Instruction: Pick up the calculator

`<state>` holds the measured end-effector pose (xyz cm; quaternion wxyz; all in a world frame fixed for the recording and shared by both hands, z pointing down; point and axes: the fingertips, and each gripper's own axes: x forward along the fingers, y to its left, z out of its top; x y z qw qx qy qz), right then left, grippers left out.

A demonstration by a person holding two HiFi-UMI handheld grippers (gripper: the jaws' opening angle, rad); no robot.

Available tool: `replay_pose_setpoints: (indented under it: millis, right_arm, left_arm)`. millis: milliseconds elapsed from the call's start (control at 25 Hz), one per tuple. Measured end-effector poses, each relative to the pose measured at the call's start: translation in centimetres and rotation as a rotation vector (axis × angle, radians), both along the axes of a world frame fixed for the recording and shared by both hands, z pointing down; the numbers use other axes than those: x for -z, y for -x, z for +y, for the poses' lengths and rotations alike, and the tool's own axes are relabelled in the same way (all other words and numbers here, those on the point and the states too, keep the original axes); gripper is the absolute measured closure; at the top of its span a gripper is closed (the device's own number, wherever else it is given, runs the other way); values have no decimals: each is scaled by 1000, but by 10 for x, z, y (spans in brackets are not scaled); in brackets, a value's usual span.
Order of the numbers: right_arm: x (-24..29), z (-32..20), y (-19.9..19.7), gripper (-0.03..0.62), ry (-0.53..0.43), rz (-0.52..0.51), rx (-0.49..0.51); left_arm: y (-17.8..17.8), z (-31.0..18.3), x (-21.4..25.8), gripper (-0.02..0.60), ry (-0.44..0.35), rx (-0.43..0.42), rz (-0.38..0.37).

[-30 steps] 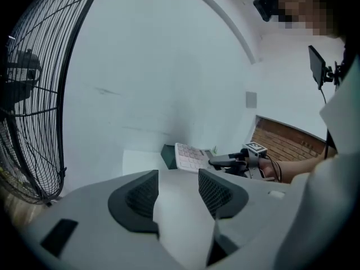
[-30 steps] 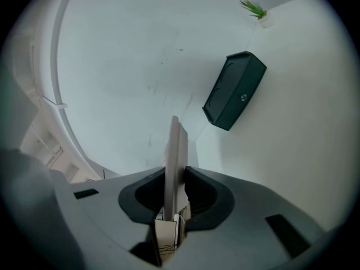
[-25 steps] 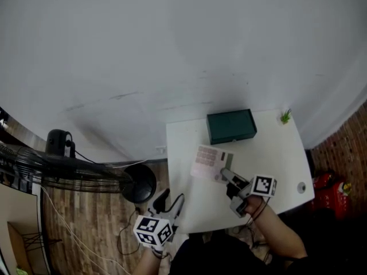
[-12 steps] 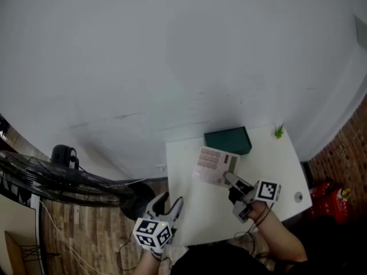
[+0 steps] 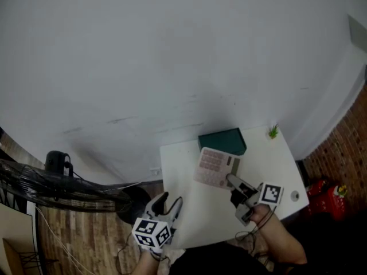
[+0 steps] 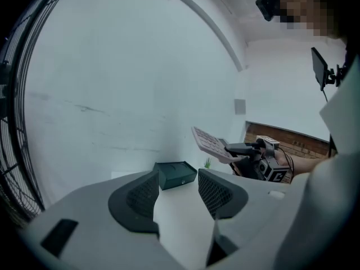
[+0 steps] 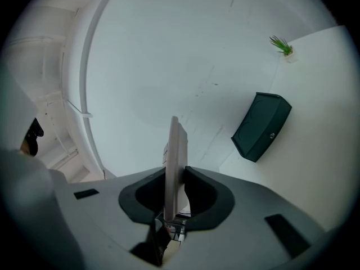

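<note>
- White wall behind, white table (image 5: 192, 213) underneath; take the dark green box (image 5: 222, 141) at the table's far edge as your landmark.
- Right gripper (image 7: 175, 194): your jaws are drawn in narrow and clamped on the calculator (image 7: 176, 151), with the pads pressing both flat faces of its near end.
- The calculator is held in the air, clear of the table, on your side of the green box. Its long axis runs straight out along the jaws, toward the box and the wall. The keypad faces up.
- Left gripper (image 6: 177, 193): jaws apart with nothing between them. It sits off the table's near-left corner, much farther from the box than the right one.
- Judgement: the pick looks made. You're gripping one end only, so the long body can lever on the pads. Watch for sag or twist.
- A small green plant (image 5: 273, 132) stands just right of the box, out of your way.
</note>
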<state>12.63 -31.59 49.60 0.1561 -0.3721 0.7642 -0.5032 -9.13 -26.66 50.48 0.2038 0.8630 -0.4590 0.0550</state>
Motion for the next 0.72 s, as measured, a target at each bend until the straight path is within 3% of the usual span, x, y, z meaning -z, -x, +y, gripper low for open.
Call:
replay_pose_setpoints:
  millis: [120, 280, 720]
  right_arm:
    - [-2, 1, -2, 516, -35, 11, 15]
    - [-15, 8, -5, 516, 41, -19, -25]
    - [-13, 16, -15, 516, 41, -27, -54]
  left_arm:
    - [-4, -2, -5, 364, 8, -17, 4]
    - [-6, -4, -10, 365, 20, -30, 8]
    - [-5, -3, -9, 365, 20, -35, 3]
